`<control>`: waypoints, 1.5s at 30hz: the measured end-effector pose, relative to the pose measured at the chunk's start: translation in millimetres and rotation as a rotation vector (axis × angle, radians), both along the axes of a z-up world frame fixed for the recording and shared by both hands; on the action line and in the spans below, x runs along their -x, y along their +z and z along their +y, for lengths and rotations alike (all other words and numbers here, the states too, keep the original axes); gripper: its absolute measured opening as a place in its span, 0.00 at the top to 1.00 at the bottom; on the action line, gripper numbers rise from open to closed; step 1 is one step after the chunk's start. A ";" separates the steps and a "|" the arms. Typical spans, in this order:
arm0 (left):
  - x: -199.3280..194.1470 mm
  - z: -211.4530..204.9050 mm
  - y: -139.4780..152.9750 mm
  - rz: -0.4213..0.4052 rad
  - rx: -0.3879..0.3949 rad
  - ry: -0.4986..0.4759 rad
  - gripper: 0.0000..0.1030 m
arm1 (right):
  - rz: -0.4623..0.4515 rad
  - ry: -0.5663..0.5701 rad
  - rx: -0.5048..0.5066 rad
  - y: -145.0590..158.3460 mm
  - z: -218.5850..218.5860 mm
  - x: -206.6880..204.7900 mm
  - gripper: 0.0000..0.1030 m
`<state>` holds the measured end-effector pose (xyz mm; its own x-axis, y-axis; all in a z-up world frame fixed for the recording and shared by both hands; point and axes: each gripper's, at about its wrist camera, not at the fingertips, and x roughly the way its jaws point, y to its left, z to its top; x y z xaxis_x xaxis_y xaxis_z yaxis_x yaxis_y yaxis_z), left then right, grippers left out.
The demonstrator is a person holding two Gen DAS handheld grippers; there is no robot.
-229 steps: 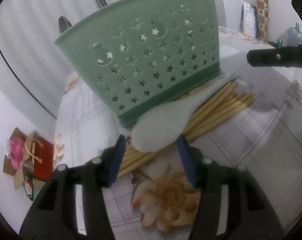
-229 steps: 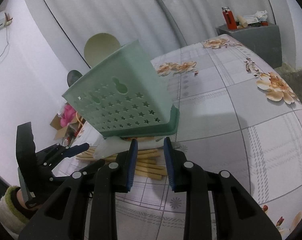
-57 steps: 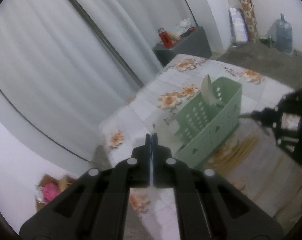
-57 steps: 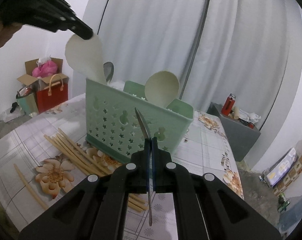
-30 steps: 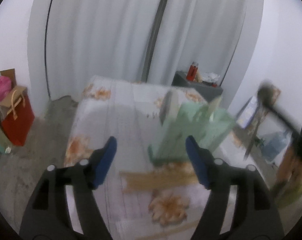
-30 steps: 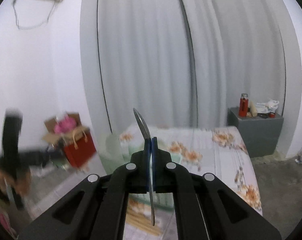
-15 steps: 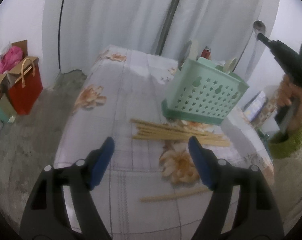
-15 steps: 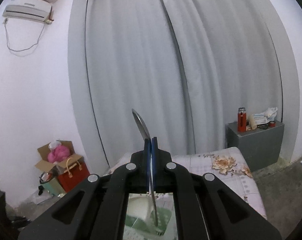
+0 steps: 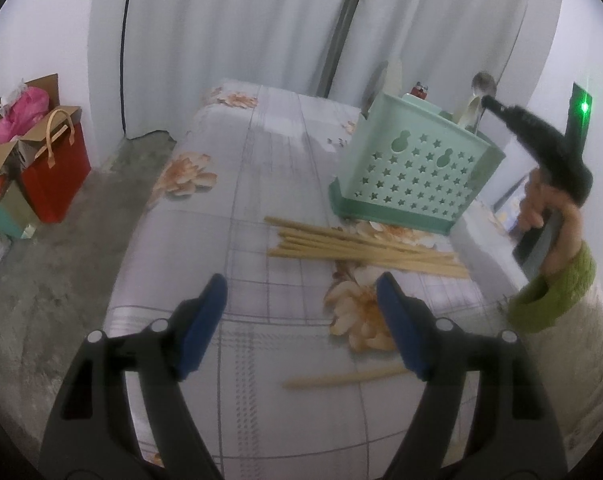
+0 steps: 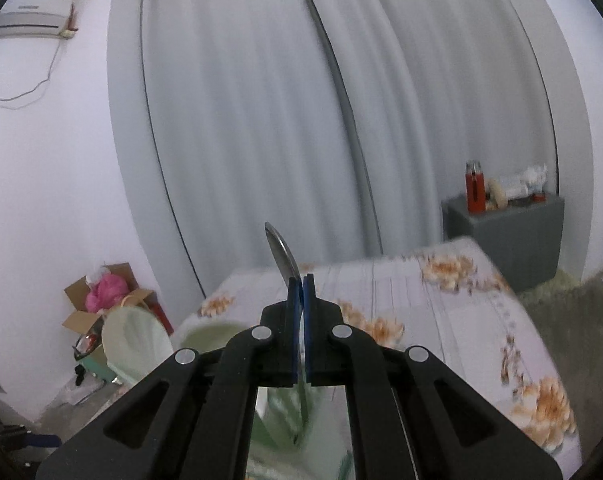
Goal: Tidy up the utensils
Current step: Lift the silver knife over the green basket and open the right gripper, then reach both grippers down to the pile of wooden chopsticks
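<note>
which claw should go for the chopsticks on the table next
Left. The left claw is open and empty, facing the chopsticks lying just ahead of it. The right claw is shut on a metal spoon above the green basket.

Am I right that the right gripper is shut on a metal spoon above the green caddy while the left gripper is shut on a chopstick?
Not quite. In the left wrist view the left gripper is open and empty; the chopsticks lie on the table. The rest holds: the right gripper grips the metal spoon over the green caddy.
</note>
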<state>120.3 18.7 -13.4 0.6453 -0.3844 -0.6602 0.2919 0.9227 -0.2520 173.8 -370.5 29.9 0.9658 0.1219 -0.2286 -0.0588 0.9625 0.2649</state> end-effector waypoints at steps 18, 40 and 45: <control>14.8 -11.1 3.5 -0.008 -0.011 -0.022 0.28 | 0.086 0.000 -0.038 -4.7 -26.3 68.8 0.95; 21.9 -43.8 -50.8 0.376 0.327 -0.261 0.50 | 0.545 0.592 0.163 -89.6 97.2 -20.0 0.55; 8.6 -35.9 -63.6 0.420 0.401 -0.177 0.52 | 0.623 0.571 0.174 -108.2 96.7 -30.9 0.56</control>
